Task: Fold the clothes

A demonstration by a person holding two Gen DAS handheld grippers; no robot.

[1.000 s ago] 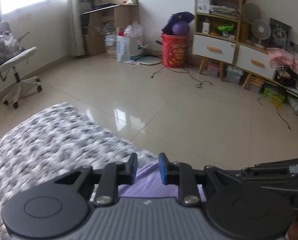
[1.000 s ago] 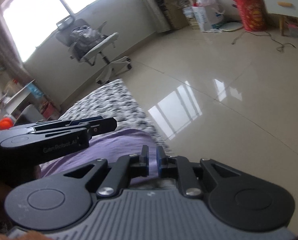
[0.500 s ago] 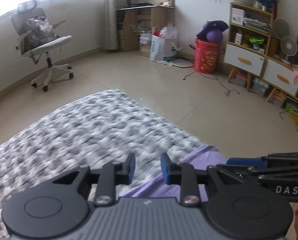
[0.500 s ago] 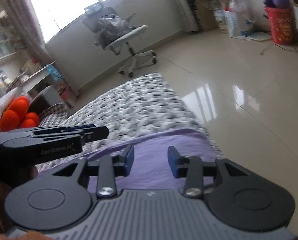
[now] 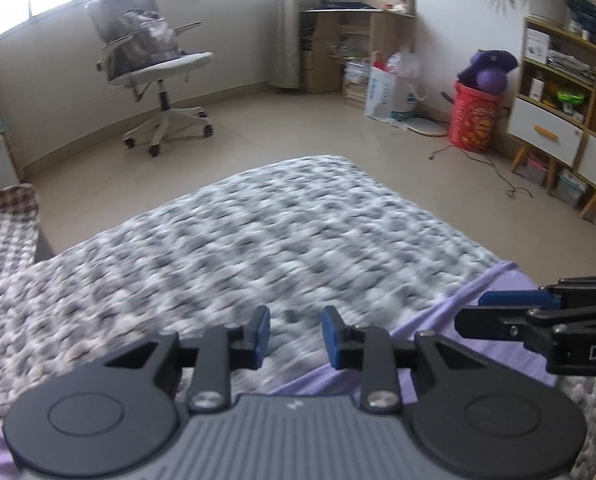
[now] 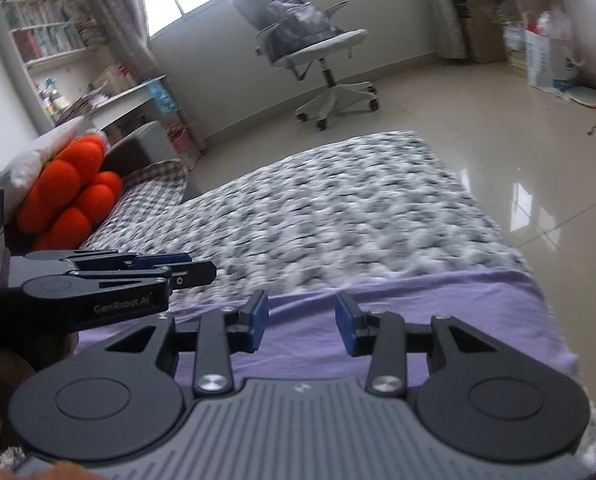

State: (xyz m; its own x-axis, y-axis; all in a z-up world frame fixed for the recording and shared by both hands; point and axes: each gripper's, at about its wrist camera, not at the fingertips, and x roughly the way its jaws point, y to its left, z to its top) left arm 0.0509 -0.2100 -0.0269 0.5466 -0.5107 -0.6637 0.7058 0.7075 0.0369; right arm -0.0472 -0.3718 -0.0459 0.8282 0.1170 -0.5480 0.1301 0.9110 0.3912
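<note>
Purple garment (image 6: 438, 304), grey-white mottled blanket (image 5: 257, 240)

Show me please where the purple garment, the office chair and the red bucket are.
purple garment (image 6: 438, 308): right wrist view, flat middle of the cloth.
office chair (image 5: 185, 60): left wrist view, seat cushion.
red bucket (image 5: 474, 120): left wrist view, front wall.

Open blanket (image 5: 257, 240) ahead, orange cushion (image 6: 65, 196) left, office chair (image 5: 153, 64) beyond
</note>
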